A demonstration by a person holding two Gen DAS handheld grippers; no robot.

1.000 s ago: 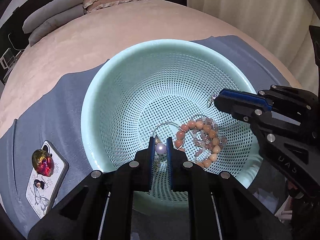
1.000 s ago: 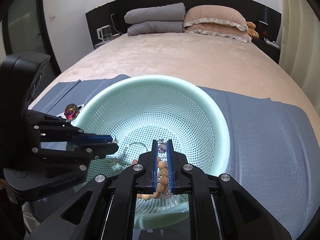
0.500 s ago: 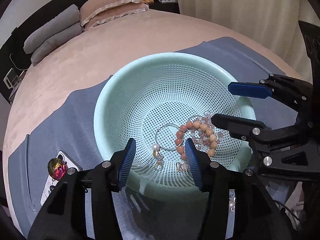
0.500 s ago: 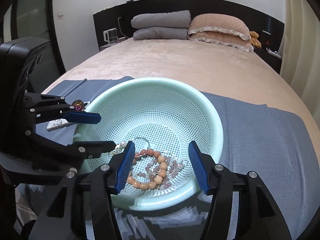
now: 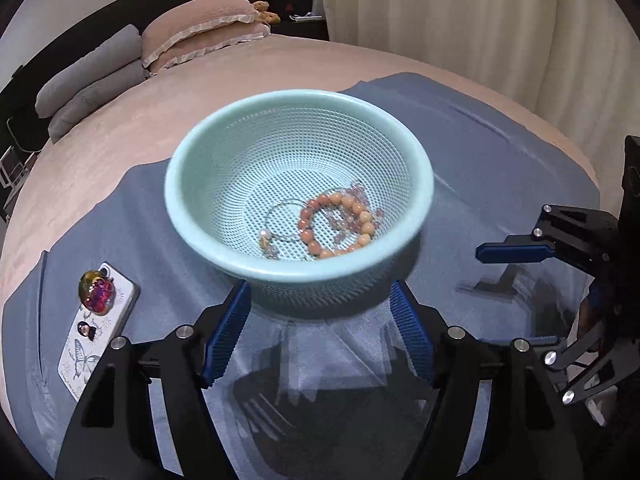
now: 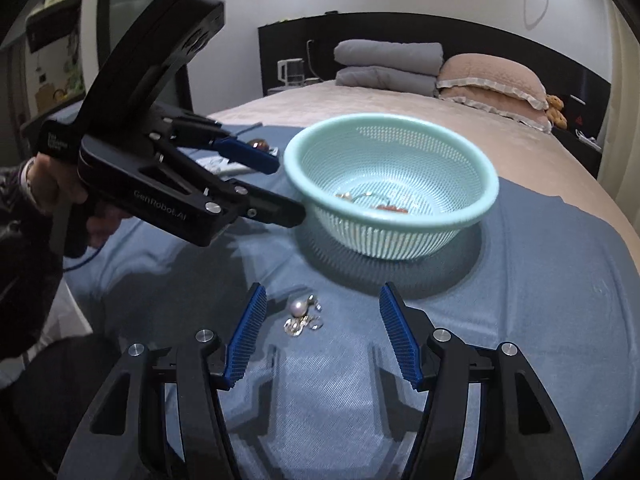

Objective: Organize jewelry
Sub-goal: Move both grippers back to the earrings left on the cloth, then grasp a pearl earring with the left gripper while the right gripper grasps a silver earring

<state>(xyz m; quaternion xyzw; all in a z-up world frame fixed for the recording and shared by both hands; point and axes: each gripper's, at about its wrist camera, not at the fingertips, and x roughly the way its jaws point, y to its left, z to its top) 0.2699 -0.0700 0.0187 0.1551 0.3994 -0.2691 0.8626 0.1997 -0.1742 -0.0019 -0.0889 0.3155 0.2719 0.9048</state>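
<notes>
A pale green perforated basket (image 5: 224, 152) stands on a blue-grey cloth (image 5: 500, 152) spread over a bed (image 5: 120, 128). The left gripper (image 5: 320, 332) hangs before the basket's near wall, jaws spread after just opening, nothing between them. The right gripper (image 6: 322, 336) is also spread, its jaws just opened, and a pearl earring (image 6: 300, 314) lies on the cloth between its fingers, touching neither. In the basket rest an orange bead bracelet (image 5: 340, 224), a thin hoop (image 5: 280, 220) and a second pearl piece (image 5: 265, 236).
</notes>
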